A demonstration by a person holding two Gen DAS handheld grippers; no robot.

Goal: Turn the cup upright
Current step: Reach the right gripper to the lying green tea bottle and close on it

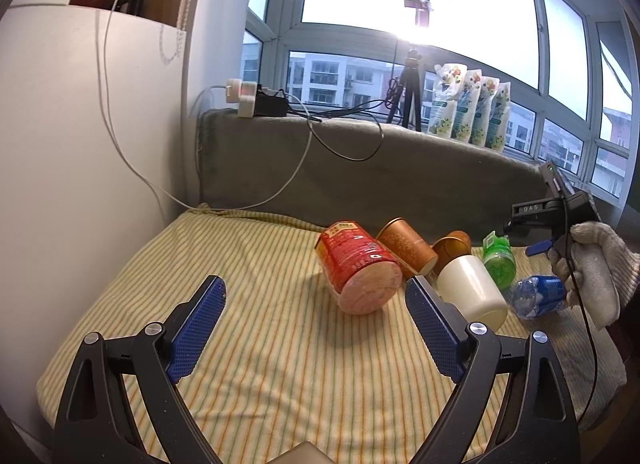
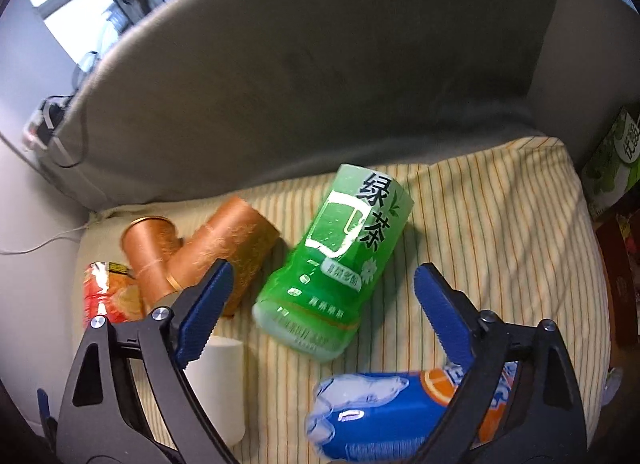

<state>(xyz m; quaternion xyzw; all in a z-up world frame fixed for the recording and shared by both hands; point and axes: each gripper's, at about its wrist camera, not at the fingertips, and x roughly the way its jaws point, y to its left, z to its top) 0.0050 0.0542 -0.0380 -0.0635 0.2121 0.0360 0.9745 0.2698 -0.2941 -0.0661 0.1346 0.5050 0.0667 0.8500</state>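
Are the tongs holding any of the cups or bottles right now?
No, nothing is held. The left tongs are open above the striped cloth, short of the red cup. The right tongs are open too, around empty space before the green bottle.

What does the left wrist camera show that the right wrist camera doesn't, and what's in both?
Only the left wrist view shows the gloved right hand, the tripod and the refill pouches on the sill. Only the right wrist view shows the green bottle's label face and the open right gripper. Both show the green bottle, white cup, blue bottle, red cup and striped cushion.
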